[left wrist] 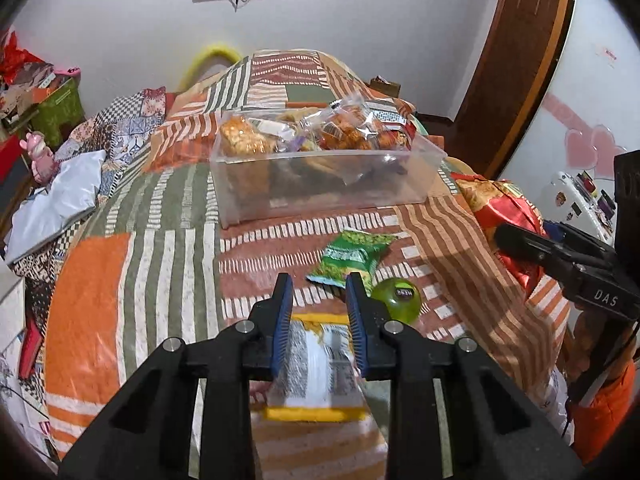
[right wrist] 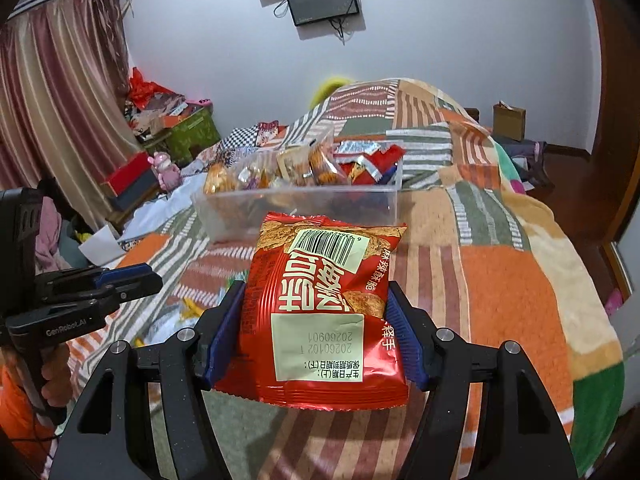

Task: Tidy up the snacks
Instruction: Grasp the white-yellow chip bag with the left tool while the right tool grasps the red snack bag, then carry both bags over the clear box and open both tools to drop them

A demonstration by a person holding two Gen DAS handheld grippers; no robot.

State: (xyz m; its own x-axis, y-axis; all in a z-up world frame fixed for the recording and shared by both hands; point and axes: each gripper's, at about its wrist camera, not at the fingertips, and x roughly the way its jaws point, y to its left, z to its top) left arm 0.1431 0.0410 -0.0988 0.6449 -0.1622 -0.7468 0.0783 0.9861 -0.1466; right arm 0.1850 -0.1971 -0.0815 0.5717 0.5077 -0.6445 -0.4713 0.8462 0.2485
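A clear plastic bin (left wrist: pixel 320 184) with several snack packs stands on the bed; it also shows in the right wrist view (right wrist: pixel 296 208). My right gripper (right wrist: pixel 316 292) is shut on a red snack bag (right wrist: pixel 324 312), held above the blanket in front of the bin; the bag shows at the right in the left wrist view (left wrist: pixel 500 208). My left gripper (left wrist: pixel 319 286) is open and empty, hovering over a yellow-edged packet (left wrist: pixel 316 364). A green snack bag (left wrist: pixel 352 256) and a green round jelly cup (left wrist: pixel 398 300) lie just ahead of it.
A striped patchwork blanket (left wrist: pixel 160 264) covers the bed. A white cloth (left wrist: pixel 56 200) and a pink toy (left wrist: pixel 40 156) lie at the left. Boxes and clutter (right wrist: pixel 176 128) stand by the curtain. A wooden door (left wrist: pixel 516 60) is at the right.
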